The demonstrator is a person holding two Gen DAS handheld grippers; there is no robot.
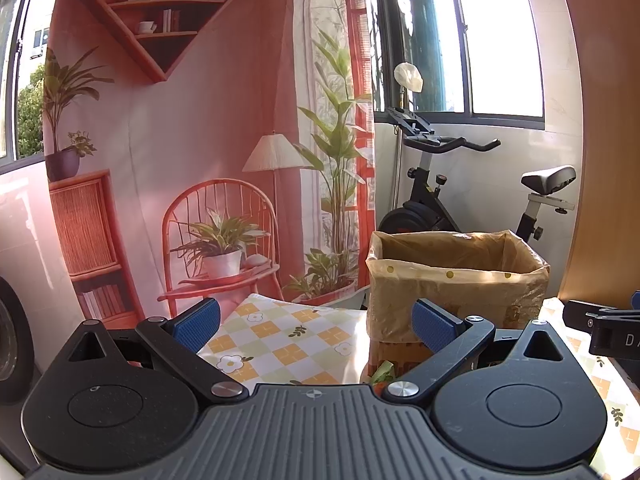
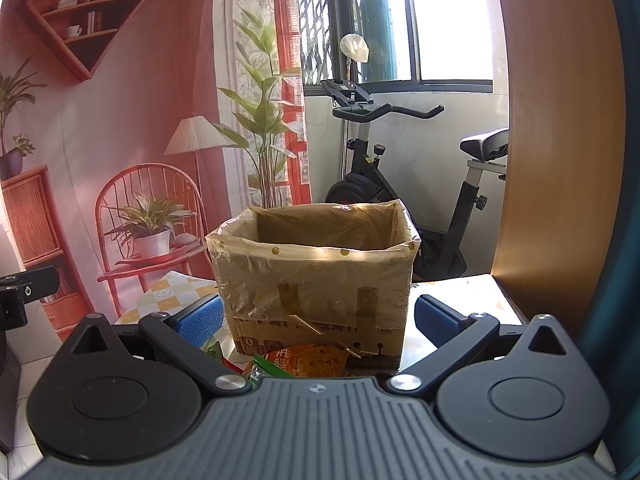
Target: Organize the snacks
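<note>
Left gripper (image 1: pixel 316 320) spread wide, nothing held. Right gripper (image 2: pixel 318 316) likewise released. Bag-lined cardboard box (image 2: pixel 316 276) on checked tablecloth (image 1: pixel 280 336) at 12 o'clock; snack packets (image 2: pixel 304 362) at its base, 6 o'clock side.

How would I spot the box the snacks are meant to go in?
Find the table with the flowered check cloth, in front of the exercise bike. On it stands one open cardboard box, lined with a clear plastic bag folded over its rim. It is the only tall thing there; the snack packets lie flat at its foot.
</note>
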